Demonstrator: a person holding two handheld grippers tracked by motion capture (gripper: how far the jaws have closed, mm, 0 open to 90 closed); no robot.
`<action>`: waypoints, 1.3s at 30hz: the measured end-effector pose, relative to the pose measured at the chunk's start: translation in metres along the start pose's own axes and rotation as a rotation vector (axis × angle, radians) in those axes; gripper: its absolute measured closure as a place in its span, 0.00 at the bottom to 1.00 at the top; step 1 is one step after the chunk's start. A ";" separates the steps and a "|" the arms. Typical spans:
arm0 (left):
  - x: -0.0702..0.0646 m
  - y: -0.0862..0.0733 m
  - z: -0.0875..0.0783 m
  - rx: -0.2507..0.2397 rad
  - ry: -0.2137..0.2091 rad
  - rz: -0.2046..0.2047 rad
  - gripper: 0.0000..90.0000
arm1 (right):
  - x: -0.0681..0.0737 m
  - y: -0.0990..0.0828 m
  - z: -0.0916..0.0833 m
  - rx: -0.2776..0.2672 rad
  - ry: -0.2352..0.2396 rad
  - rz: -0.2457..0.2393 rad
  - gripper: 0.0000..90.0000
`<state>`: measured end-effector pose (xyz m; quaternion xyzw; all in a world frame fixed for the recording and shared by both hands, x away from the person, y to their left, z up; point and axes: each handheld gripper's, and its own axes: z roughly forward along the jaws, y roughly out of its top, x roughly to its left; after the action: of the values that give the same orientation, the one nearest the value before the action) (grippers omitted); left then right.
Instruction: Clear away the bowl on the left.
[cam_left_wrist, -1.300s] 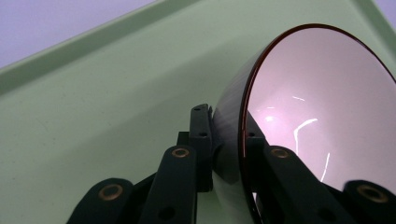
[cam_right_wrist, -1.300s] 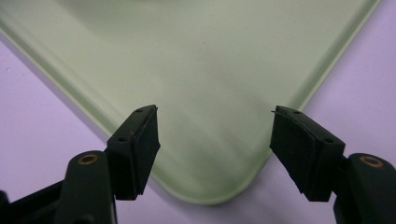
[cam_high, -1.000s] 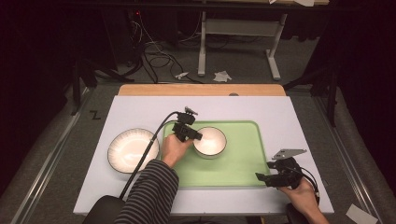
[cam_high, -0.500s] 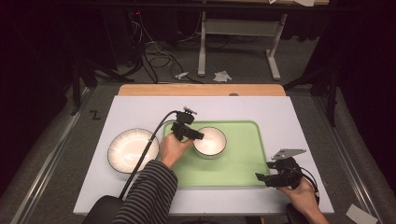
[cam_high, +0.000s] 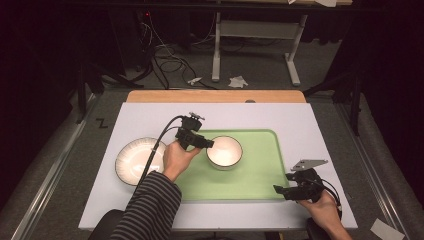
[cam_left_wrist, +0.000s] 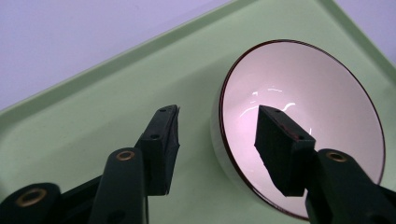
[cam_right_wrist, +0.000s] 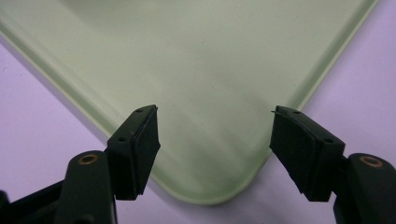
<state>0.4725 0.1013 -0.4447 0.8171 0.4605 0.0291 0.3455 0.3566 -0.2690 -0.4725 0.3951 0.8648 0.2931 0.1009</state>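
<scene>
From above, the left tongs (cam_high: 209, 143) hover at the near-left rim of the bowl (cam_high: 225, 152), which sits on the green tray (cam_high: 260, 170) on the bench (cam_high: 300, 120). A plate (cam_high: 135, 160) lies just left of the tray. The right tongs (cam_high: 278, 189) rest at the tray's near-right corner.

In the left gripper view, the left tongs (cam_left_wrist: 217, 135) have just been opening; they straddle the bowl's (cam_left_wrist: 317, 88) rim, pads clear of it.

In the right gripper view, the right tongs (cam_right_wrist: 215, 140) stand wide open and empty over the tray (cam_right_wrist: 210, 60) corner.
</scene>
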 end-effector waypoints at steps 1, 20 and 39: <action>0.000 0.000 -0.003 -0.002 0.002 0.003 0.55 | 0.000 0.000 0.000 0.001 -0.001 -0.004 0.38; 0.005 -0.016 -0.032 -0.032 0.000 0.008 0.54 | 0.000 0.000 0.001 0.002 -0.001 -0.003 0.38; 0.013 -0.030 -0.053 -0.036 0.006 -0.006 0.53 | 0.000 0.000 0.001 0.012 -0.001 0.000 0.38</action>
<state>0.4386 0.1501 -0.4257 0.8093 0.4635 0.0389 0.3587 0.3575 -0.2687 -0.4729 0.3958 0.8665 0.2875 0.0991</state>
